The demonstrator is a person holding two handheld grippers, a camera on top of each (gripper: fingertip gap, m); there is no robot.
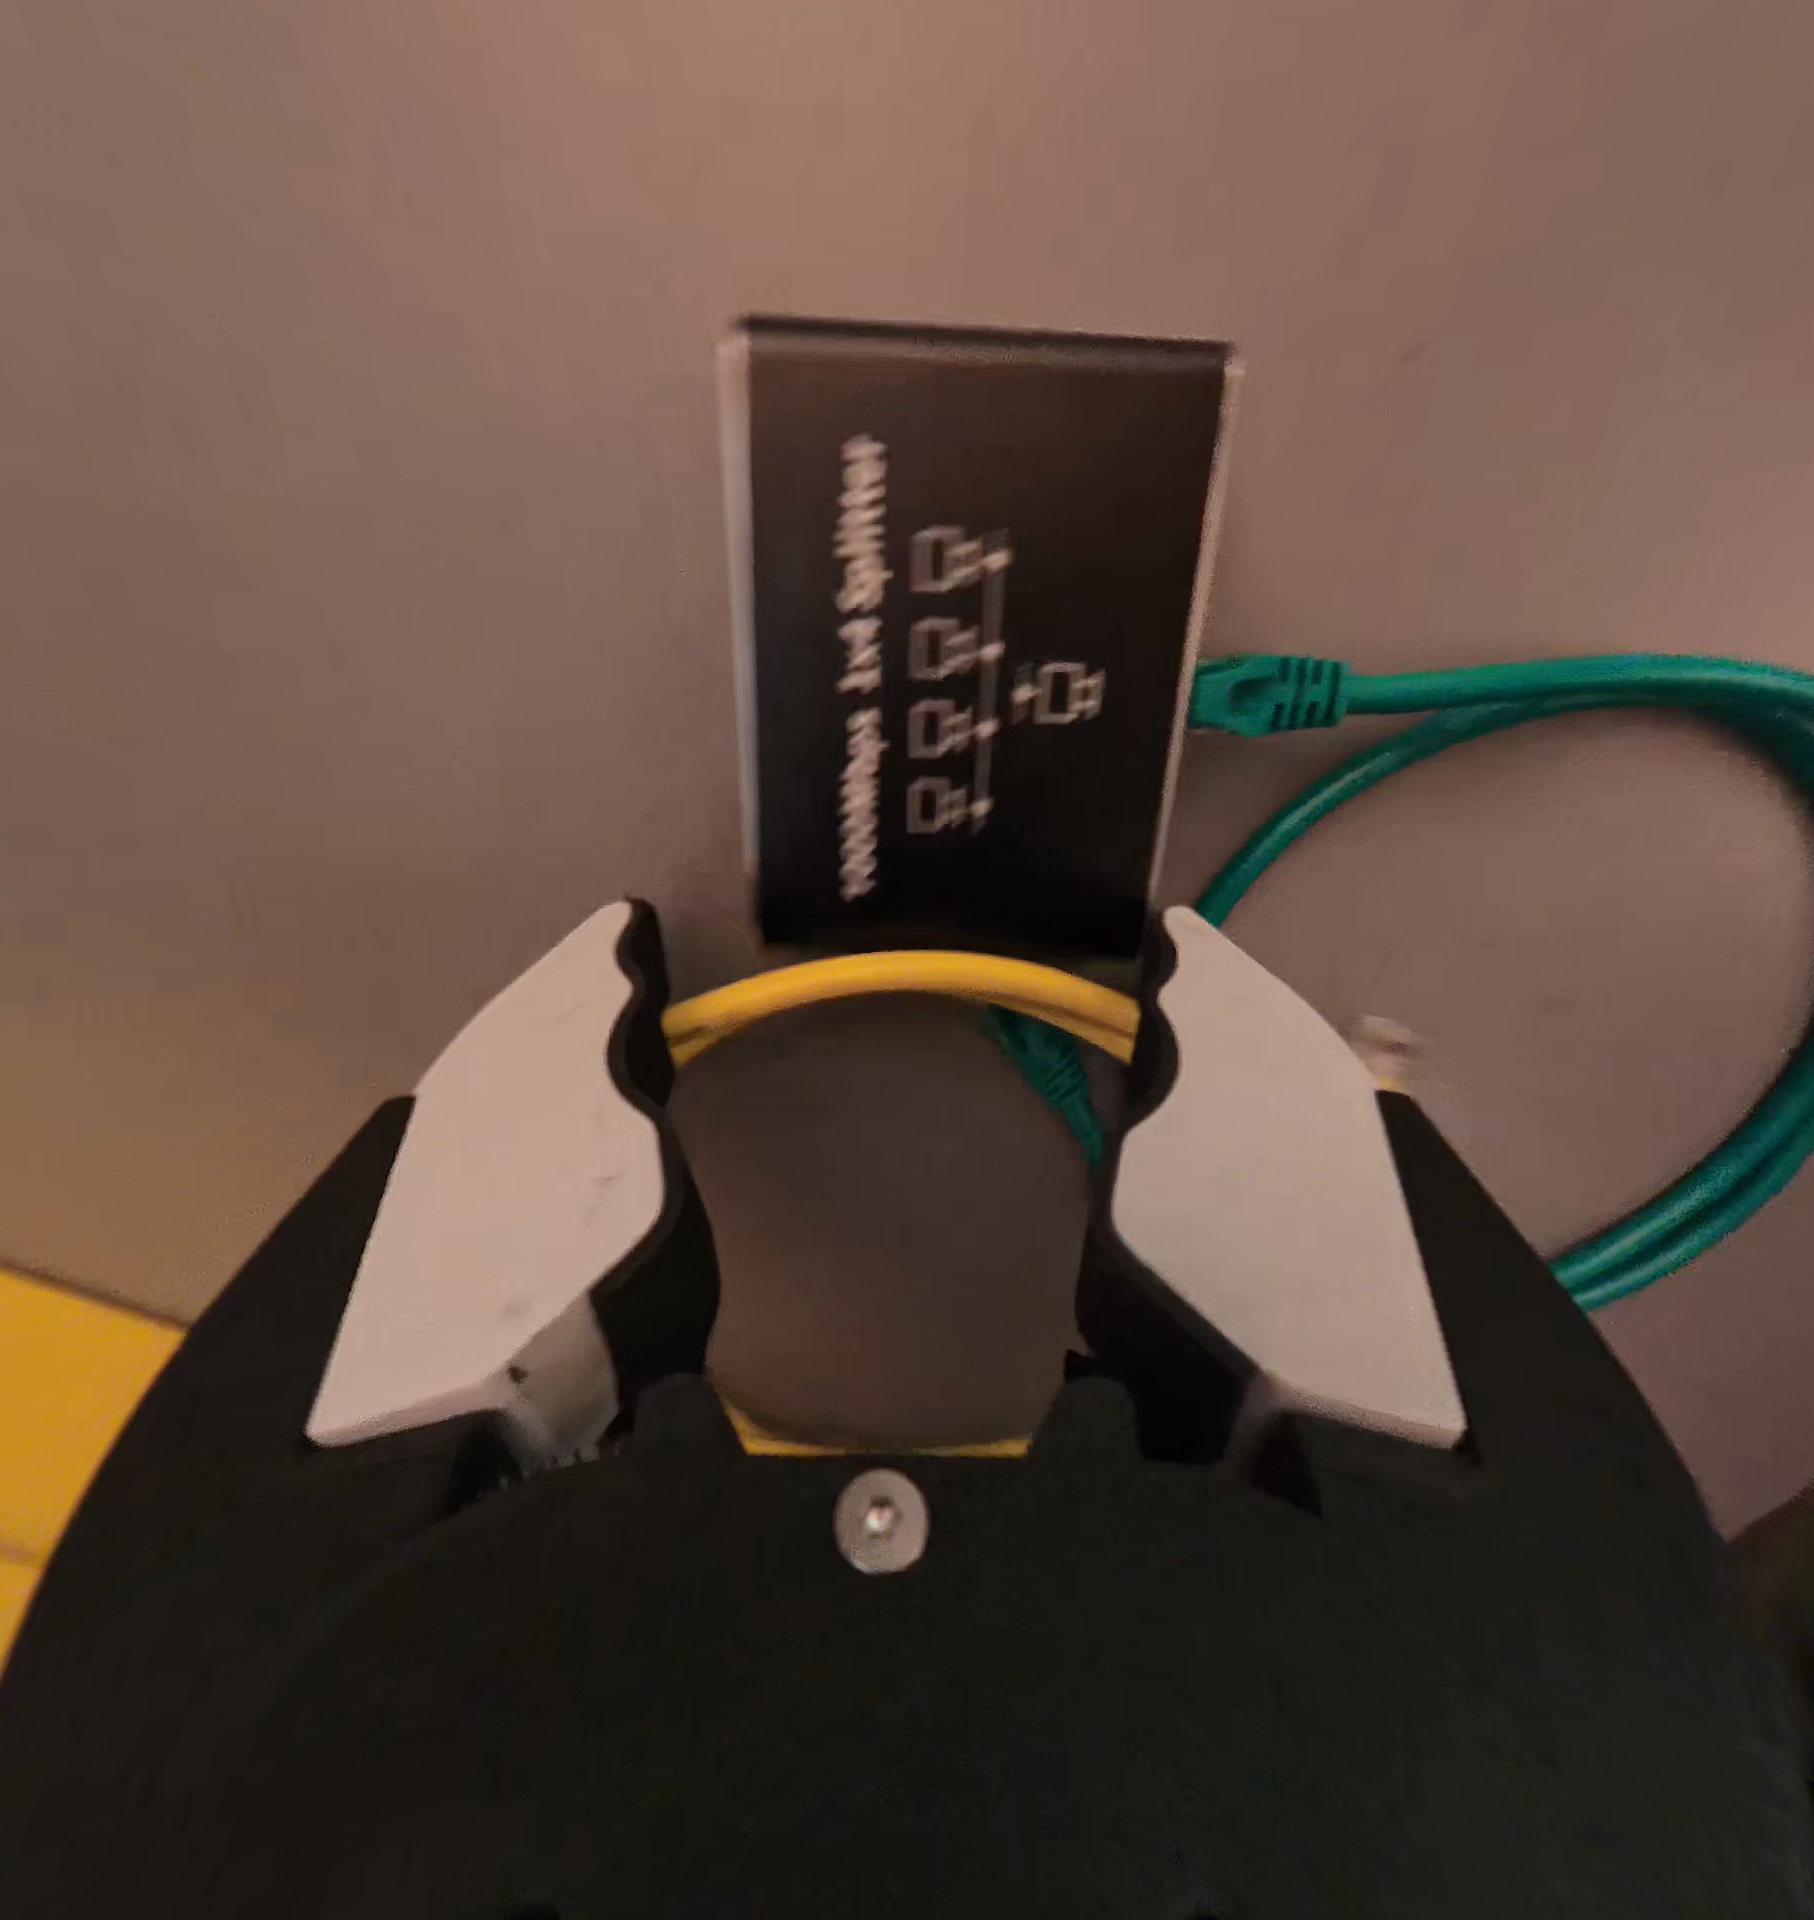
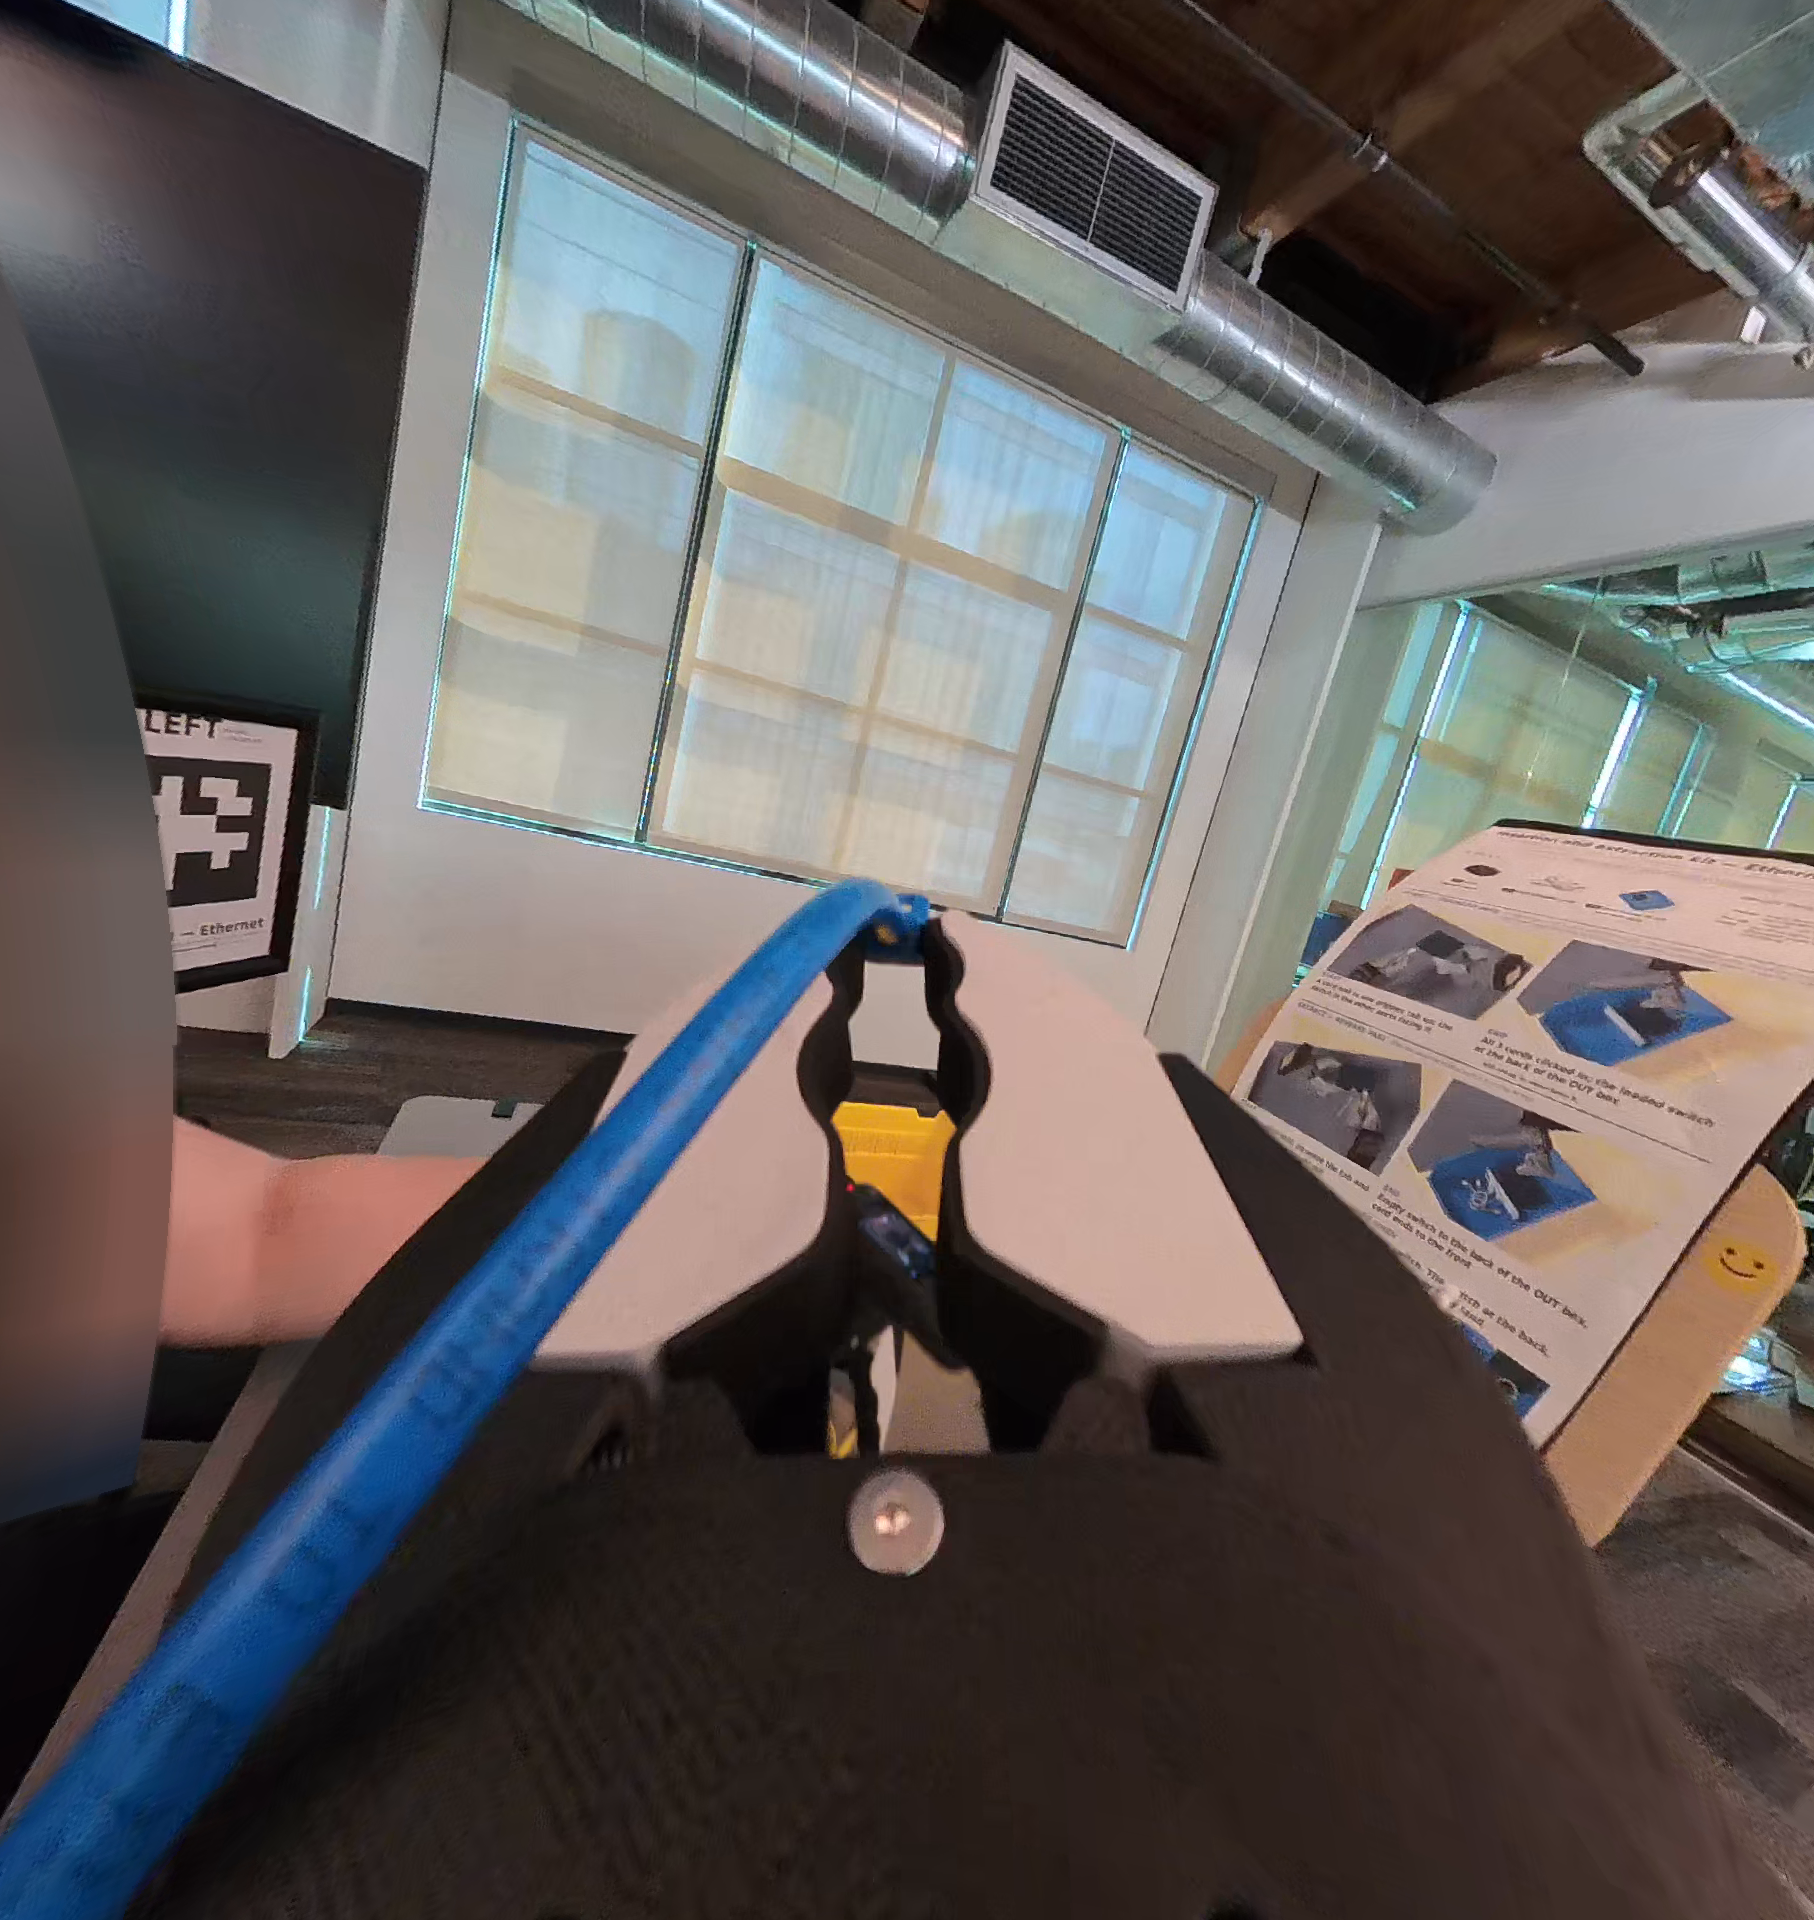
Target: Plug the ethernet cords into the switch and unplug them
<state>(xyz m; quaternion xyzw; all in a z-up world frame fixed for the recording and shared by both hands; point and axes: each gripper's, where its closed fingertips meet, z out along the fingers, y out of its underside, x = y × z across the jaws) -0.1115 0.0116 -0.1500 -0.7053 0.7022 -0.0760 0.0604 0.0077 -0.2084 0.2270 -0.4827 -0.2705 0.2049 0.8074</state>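
Observation:
In the left wrist view a black switch [image 1: 970, 634] lies flat on a grey surface just beyond my left gripper [image 1: 898, 935]. The left gripper is open and empty, its fingertips at the switch's near end. A yellow cord [image 1: 903, 982] arcs between the fingertips below the switch. A green cord [image 1: 1505, 691] has its plug at the switch's right side and loops away to the right; a second green plug [image 1: 1059, 1070] lies by the right finger. In the right wrist view my right gripper [image 2: 898, 940] is raised and shut on a blue cord's plug [image 2: 898, 925]; the blue cord [image 2: 529, 1236] trails down left.
A yellow area [image 1: 41, 1392] borders the grey surface at lower left. In the right wrist view an instruction sheet on cardboard [image 2: 1526, 1132] stands at right, a framed marker card [image 2: 222, 842] at left, a person's arm [image 2: 290, 1247] reaches in, and a yellow bin [image 2: 887, 1164] shows between the fingers. The tips of one gripper are about 45 centimeters away from the tips of the other.

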